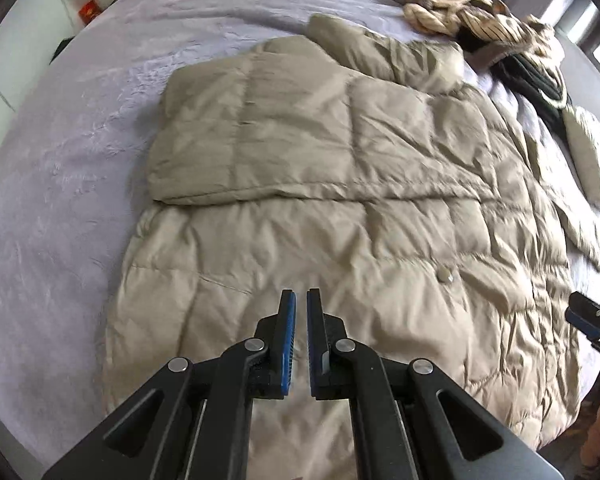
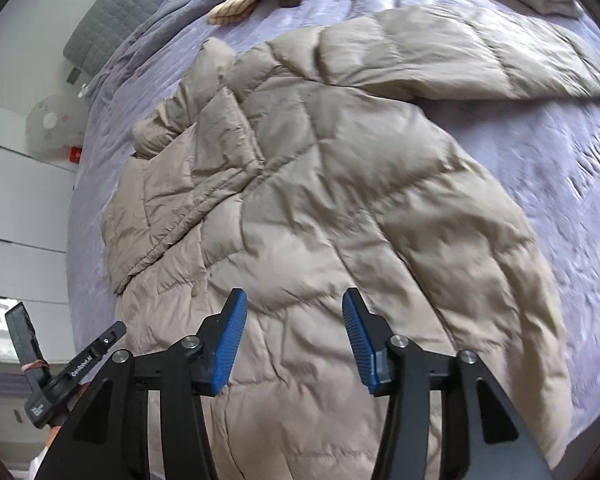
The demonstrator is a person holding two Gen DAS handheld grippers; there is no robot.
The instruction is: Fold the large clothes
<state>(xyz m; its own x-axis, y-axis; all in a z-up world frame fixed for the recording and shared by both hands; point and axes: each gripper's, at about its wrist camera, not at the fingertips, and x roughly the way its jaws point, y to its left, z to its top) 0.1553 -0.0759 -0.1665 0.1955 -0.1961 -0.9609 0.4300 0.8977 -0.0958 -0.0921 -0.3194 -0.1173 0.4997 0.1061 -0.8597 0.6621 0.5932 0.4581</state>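
A large beige quilted puffer coat (image 1: 320,184) lies spread on a lilac bed cover (image 1: 60,160). One sleeve is folded across the body (image 1: 260,132). My left gripper (image 1: 301,300) hovers over the coat's near part, its blue pads almost together with nothing between them. The right gripper's tip shows at the right edge (image 1: 592,320). In the right wrist view the coat (image 2: 320,200) fills the middle, and its other sleeve (image 2: 460,56) stretches out at the top right. My right gripper (image 2: 294,308) is open and empty just above the coat's near edge.
A pile of other clothes, tan and black, lies at the far end of the bed (image 1: 480,20). A pale cushion (image 1: 588,152) sits at the right. A grey headboard (image 2: 112,12) and white drawers (image 2: 20,200) flank the bed. The left tool's handle shows at lower left (image 2: 52,376).
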